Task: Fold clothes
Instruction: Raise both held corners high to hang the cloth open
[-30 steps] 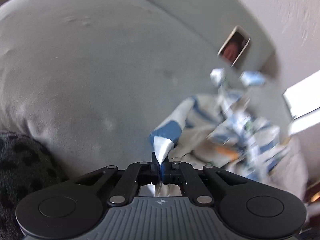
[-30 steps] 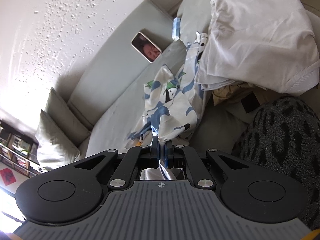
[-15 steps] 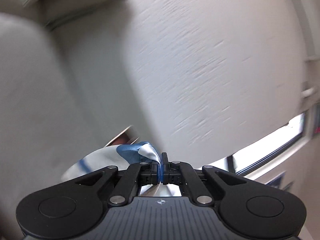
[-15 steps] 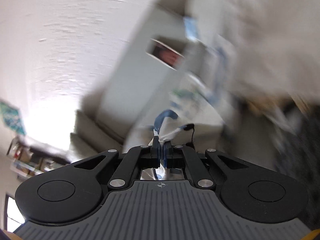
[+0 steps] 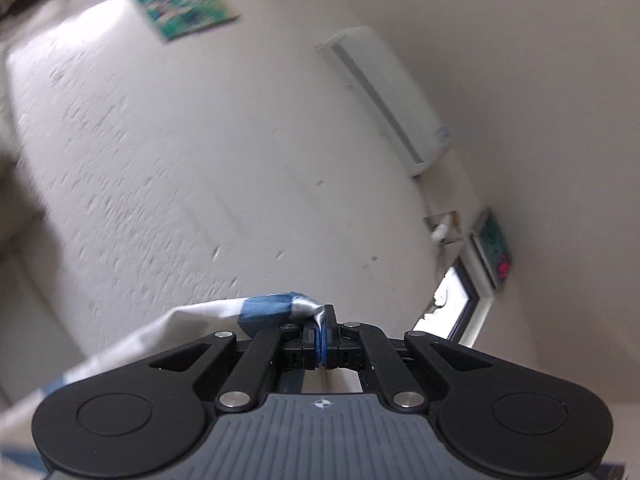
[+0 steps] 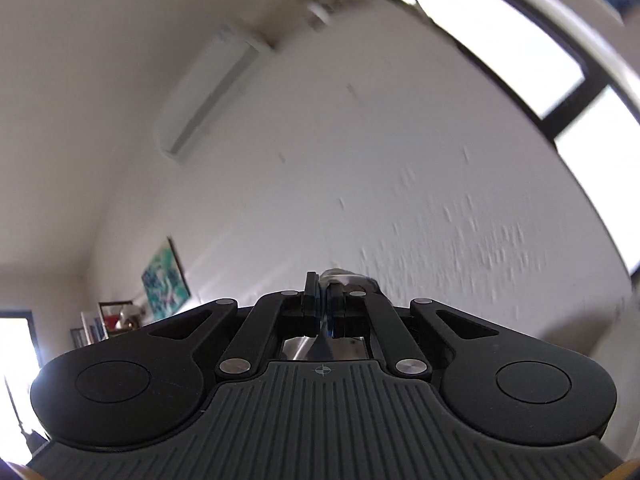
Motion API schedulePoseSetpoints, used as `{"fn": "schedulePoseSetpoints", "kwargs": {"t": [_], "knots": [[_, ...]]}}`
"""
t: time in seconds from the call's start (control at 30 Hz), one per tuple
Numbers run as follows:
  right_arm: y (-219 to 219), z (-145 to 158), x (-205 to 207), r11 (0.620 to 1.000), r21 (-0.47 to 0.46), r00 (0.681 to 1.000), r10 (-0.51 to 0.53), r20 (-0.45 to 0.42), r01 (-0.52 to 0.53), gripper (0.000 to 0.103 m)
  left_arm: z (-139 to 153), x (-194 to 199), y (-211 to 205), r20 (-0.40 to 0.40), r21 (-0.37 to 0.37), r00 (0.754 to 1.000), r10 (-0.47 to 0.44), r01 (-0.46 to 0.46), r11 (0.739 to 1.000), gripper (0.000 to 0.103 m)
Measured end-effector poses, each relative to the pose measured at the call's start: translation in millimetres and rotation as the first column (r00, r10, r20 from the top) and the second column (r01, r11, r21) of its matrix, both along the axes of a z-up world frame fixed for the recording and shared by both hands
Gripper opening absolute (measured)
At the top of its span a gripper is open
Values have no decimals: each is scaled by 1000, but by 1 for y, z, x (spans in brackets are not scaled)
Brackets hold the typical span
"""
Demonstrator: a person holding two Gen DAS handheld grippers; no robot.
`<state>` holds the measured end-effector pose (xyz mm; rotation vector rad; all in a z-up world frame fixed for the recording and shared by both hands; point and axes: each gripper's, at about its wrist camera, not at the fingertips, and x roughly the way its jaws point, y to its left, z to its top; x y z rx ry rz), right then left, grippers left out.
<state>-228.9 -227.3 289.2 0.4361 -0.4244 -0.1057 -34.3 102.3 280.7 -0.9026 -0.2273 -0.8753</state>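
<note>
The garment (image 5: pixel 224 320) — white cloth with a blue band — is pinched in the left gripper (image 5: pixel 321 336) and trails down to the left under it. The right gripper (image 6: pixel 323 304) is pressed together on a pale bit of the same cloth. Beyond both stands a textured white wall (image 5: pixel 200 160) with an air conditioner (image 5: pixel 384 96), a green painting (image 6: pixel 166 280) and a window (image 6: pixel 500 40). A second ago both cameras faced a grey sofa and heaped laundry; both have since swung upward.

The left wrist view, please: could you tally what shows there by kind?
Garment: 1
Left gripper: 1
Air conditioner: 1
Wall pictures: 2
Window: 1
Total: 6
</note>
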Motion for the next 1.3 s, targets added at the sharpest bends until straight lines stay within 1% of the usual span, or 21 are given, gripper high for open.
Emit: {"fn": "schedulePoseSetpoints", "kwargs": {"t": [0.07, 0.13, 0.3, 0.37, 0.43, 0.5, 0.53, 0.57, 0.63, 0.7, 0.77, 0.87, 0.93, 0.97, 1.03, 1.07, 1.1, 1.17, 1.2, 1.23, 1.3], "knots": [[7, 9, -2, 1000, -22, 1000, -10, -16, 10, 3, 6, -2, 4, 4, -2, 1000, 20, -20, 1000, 0], [6, 15, 3, 1000, -14, 999, -4, -44, 4, 3, 7, 9, 3, -26, 10, 999, 29, -29, 1000, 0], [-11, 12, 66, 999, 31, 969, -11, -245, 19, 3, -10, 70, -19, -156, 129, 984, 81, -62, 990, 0], [-24, 6, 108, 998, 32, 939, -34, -342, 48, 3, -20, 104, -35, -219, 177, 971, 98, -59, 982, 0], [-39, -1, 153, 996, 27, 899, -64, -433, 84, 3, -31, 142, -41, -305, 195, 947, 97, -37, 980, 0], [-56, -12, 196, 990, 4, 869, -120, -480, 139, 3, -36, 174, -55, -360, 226, 925, 125, -43, 973, 0], [-62, -15, 213, 987, -15, 859, -148, -490, 162, 3, -32, 184, -61, -361, 246, 923, 137, -48, 968, 0], [-65, -13, 221, 984, -42, 864, -175, -473, 176, 3, -26, 189, -65, -349, 256, 926, 141, -51, 965, 0], [-66, 0, 227, 977, -85, 883, -213, -418, 195, 3, -6, 188, -68, -293, 242, 948, 126, -54, 969, 0], [-62, 20, 218, 970, -127, 908, -241, -342, 209, 3, 18, 175, -65, -211, 230, 969, 128, -78, 970, 0], [-57, 33, 201, 963, -164, 928, -253, -273, 214, 3, 30, 161, -59, -150, 224, 980, 134, -99, 970, 0], [-52, 29, 171, 965, -178, 950, -229, -213, 192, 3, 23, 142, -46, -131, 204, 987, 96, -68, 977, 0], [-43, 11, 145, 970, -180, 958, -200, -208, 163, 3, -5, 126, -40, -151, 233, 985, 85, -48, 971, 0], [-41, -5, 134, 971, -185, 955, -191, -226, 150, 3, -26, 124, -39, -176, 257, 981, 85, -37, 966, 0], [-31, -44, 120, 974, -193, 939, -173, -299, 118, 3, -81, 122, -38, -273, 320, 957, 101, -8, 947, 0], [-31, -70, 122, 977, -187, 921, -165, -354, 103, 3, -109, 121, -38, -322, 351, 940, 112, 9, 936, 0], [-33, -97, 126, 982, -170, 896, -150, -417, 86, 3, -139, 120, -39, -380, 386, 916, 131, 28, 922, 0], [-44, -157, 139, 994, -92, 824, -98, -559, 56, 3, -202, 122, -41, -514, 420, 841, 167, 77, 904, 0], [-55, -191, 146, 998, -35, 779, -65, -624, 55, 3, -233, 124, -41, -581, 412, 794, 179, 98, 906, 0], [-69, -227, 152, 997, 39, 729, -22, -684, 67, 3, -262, 126, -41, -644, 400, 741, 189, 117, 909, 0], [-93, -294, 161, 971, 212, 641, 93, -762, 110, 3, -306, 127, -43, -714, 422, 661, 230, 145, 895, 0]]}}
